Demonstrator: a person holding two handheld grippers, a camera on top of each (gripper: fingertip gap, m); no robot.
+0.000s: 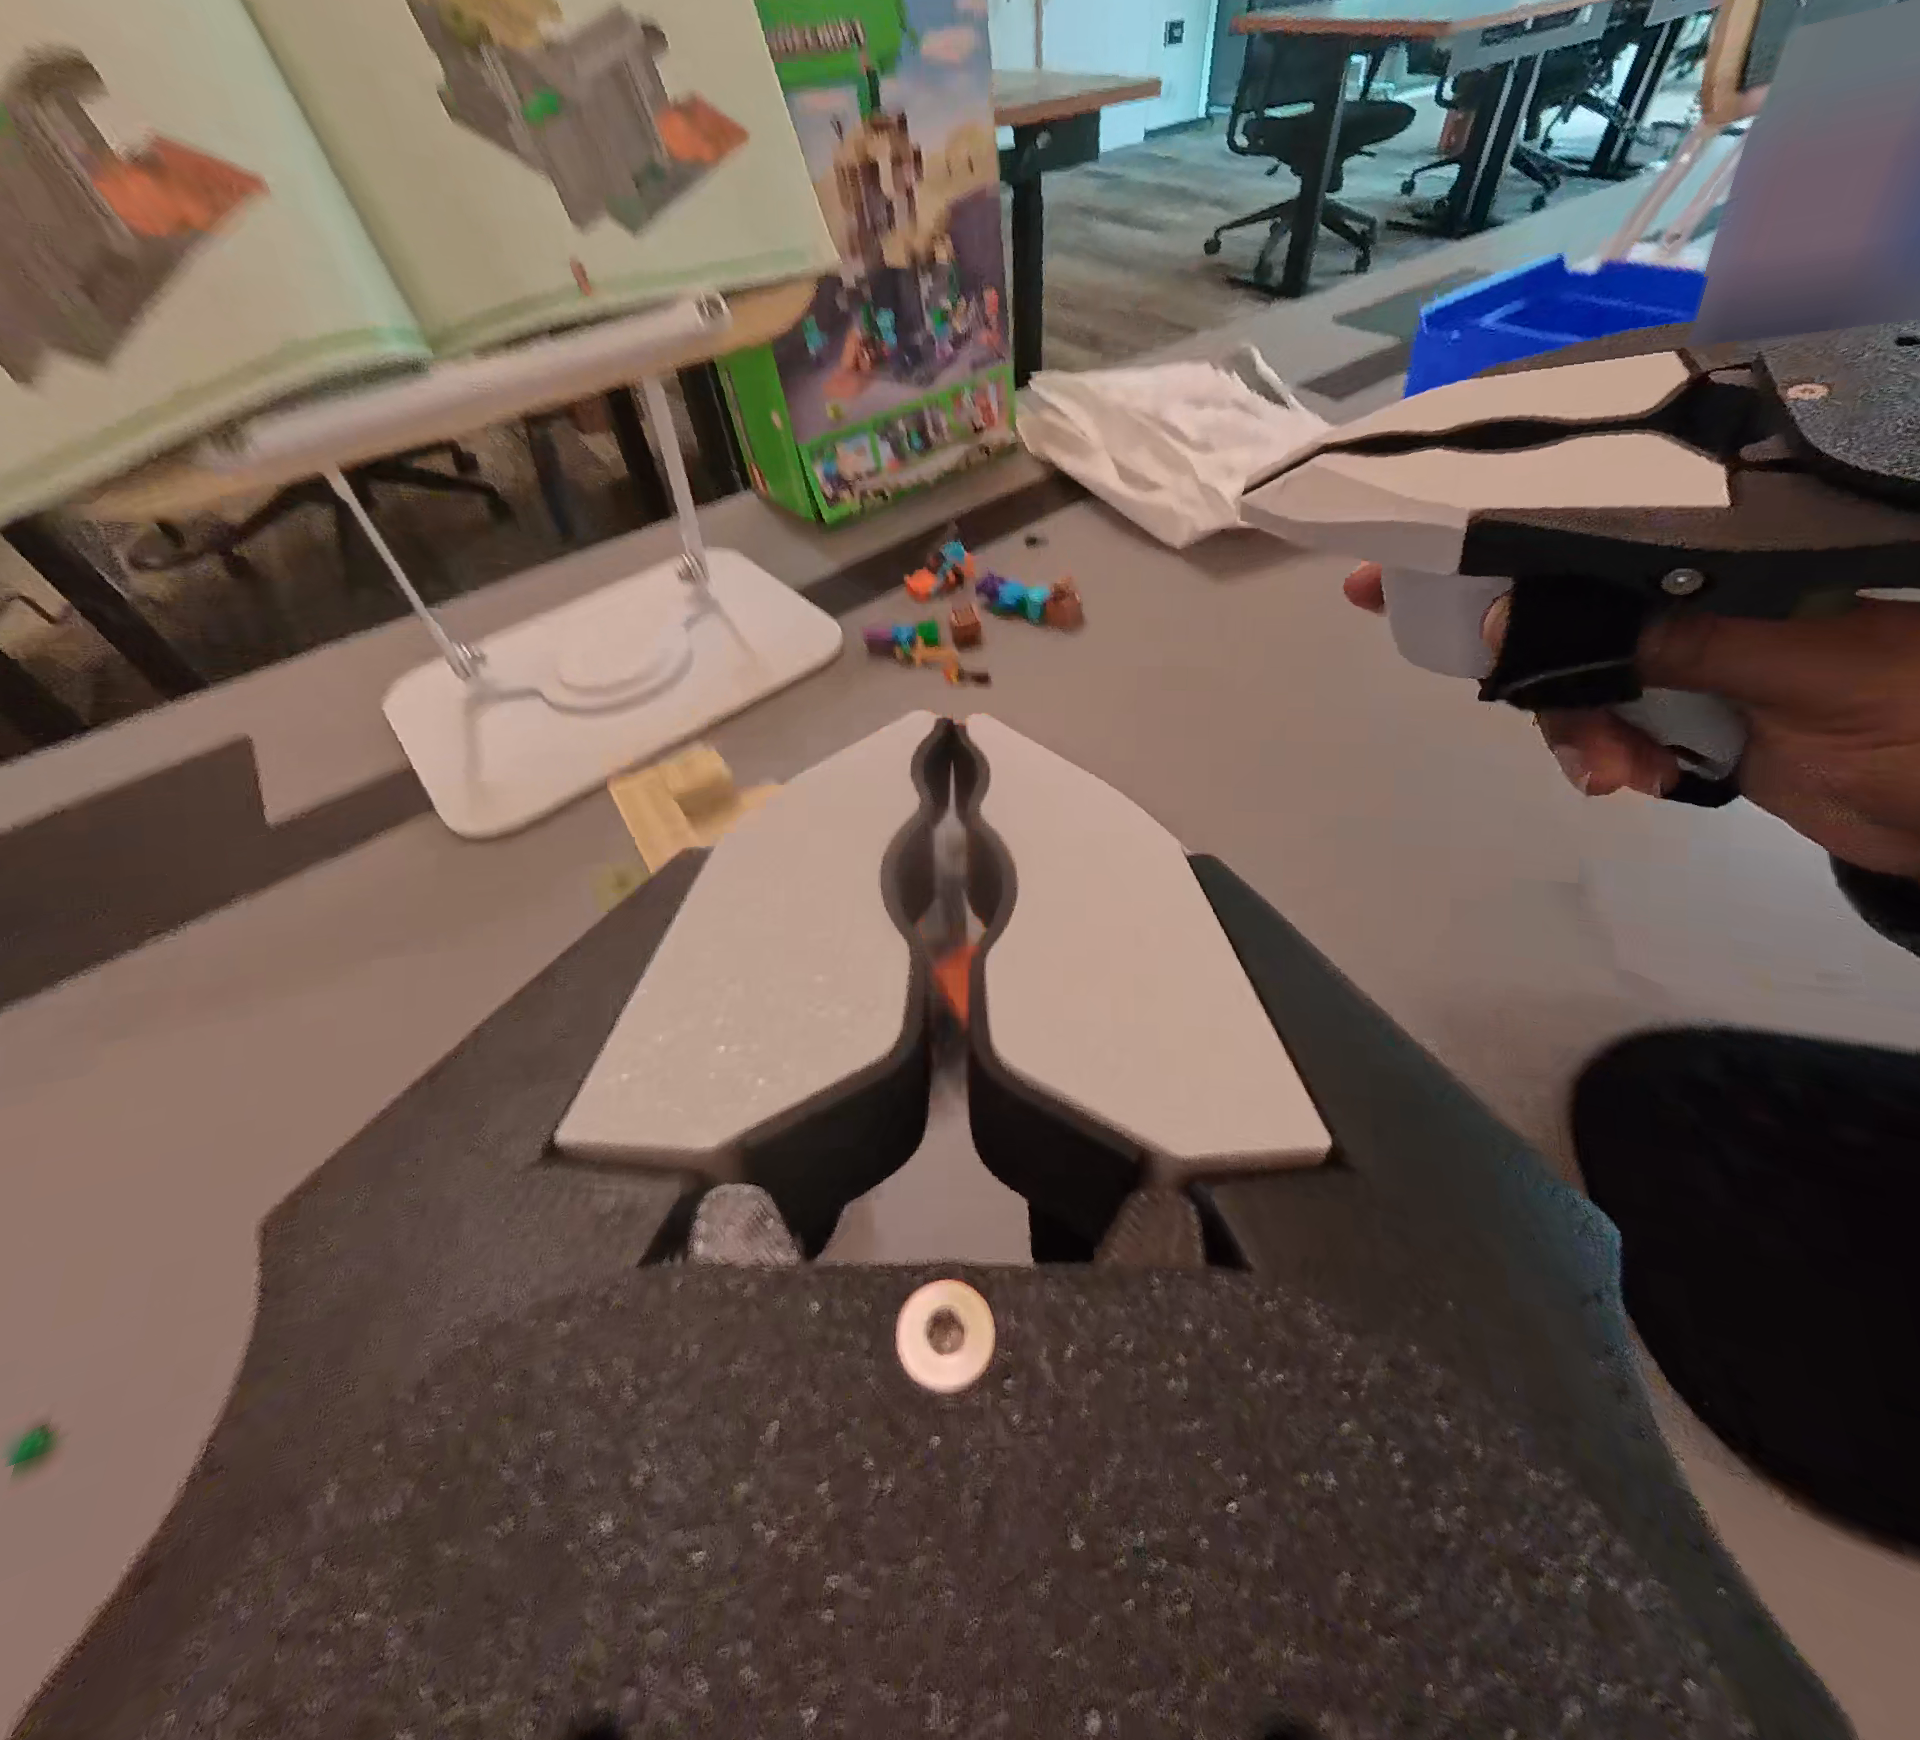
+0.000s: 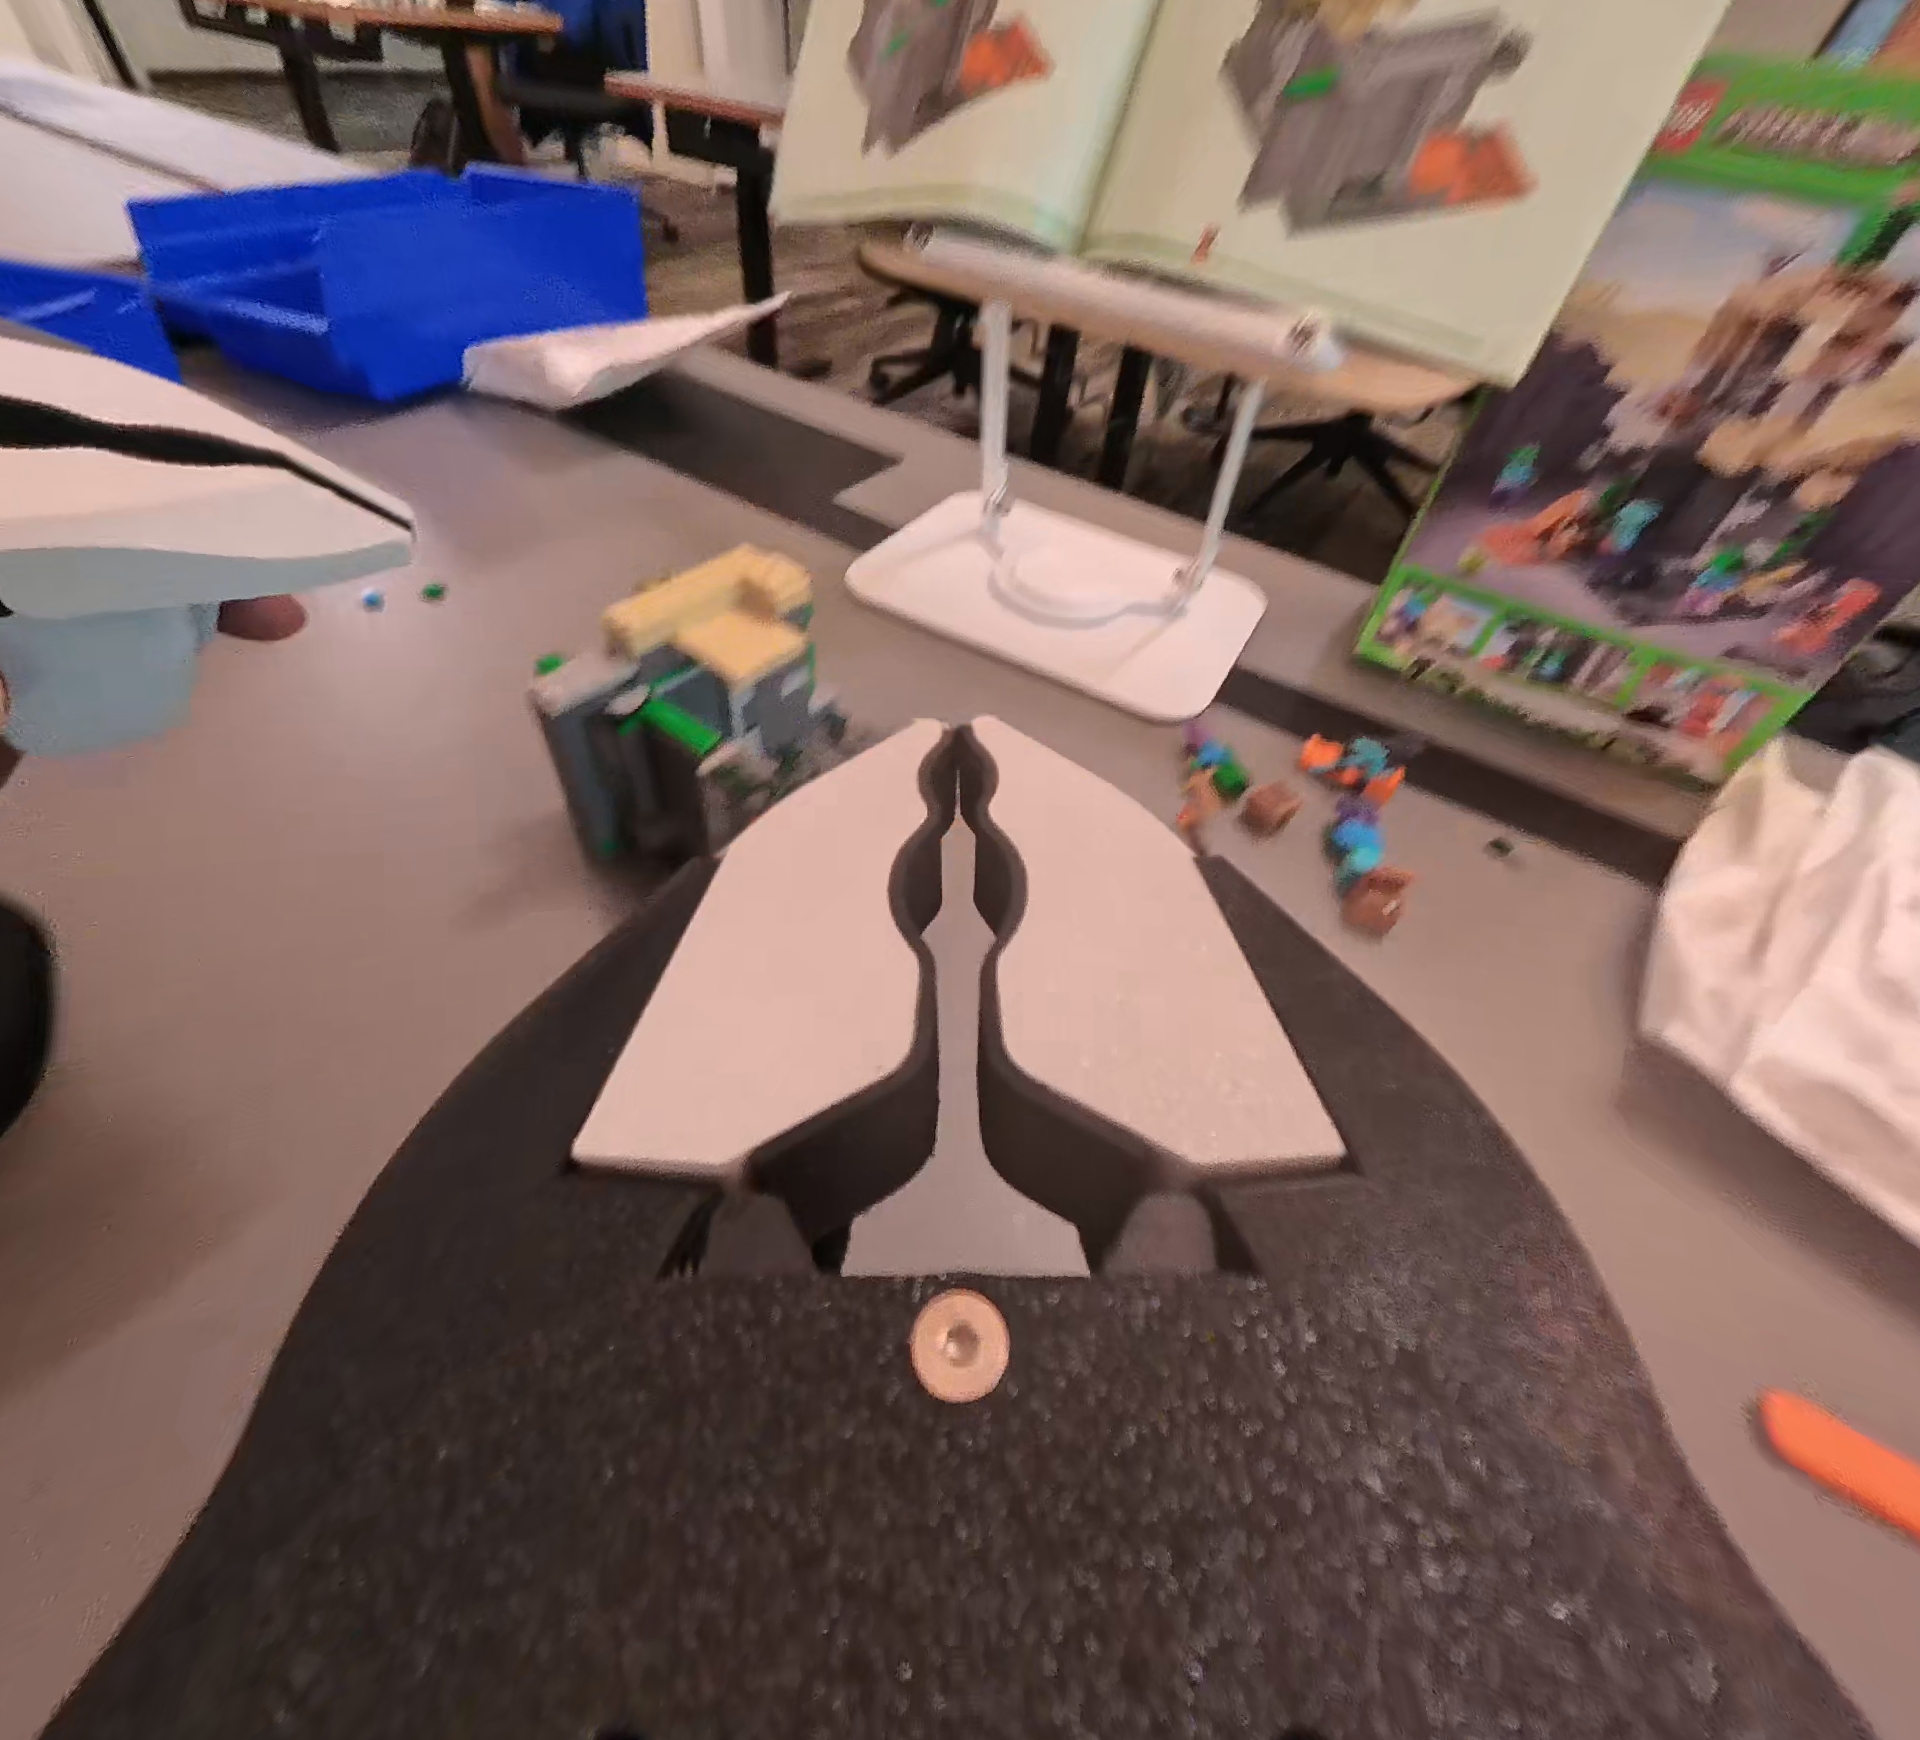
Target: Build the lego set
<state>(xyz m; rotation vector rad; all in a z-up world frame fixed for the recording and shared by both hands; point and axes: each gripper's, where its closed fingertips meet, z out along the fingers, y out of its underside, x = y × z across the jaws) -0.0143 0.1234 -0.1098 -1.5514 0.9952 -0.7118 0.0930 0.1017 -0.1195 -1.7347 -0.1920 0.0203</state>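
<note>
So right now I've got both grippers hovering over the grey table (image 2: 416, 911) and neither is actually on the build. My left gripper (image 1: 951, 734) has its tips pinched together, and through the gap between the fingers I can see something small and orange, but it's too blurred for me to say whether it's clamped in there or just lying on the table underneath. My right gripper (image 2: 954, 734) is clenched with nothing between the fingers that I can see, just grey table showing through. The half-built lego model (image 2: 691, 703), grey walls with a tan roof and some green bits, sits just in front of the right gripper's tips and slightly to the left of them; the white book stand (image 2: 1055, 594) holding the open instruction booklet (image 2: 1195, 59) is behind the model, the set's box (image 2: 1662, 485) is further right of it, and the loose little figures and bricks (image 2: 1340, 807) are scattered to the model's right. What worries me: everything's smeared, so I'm clearly moving, and the model is close enough to the right tips that a careless sweep could knock it over or pop the roof off. And if that orange bit really is a piece in the left gripper, it's deep between the fingers rather than at the tips, so it could twist or drop when I try to seat it.
</note>
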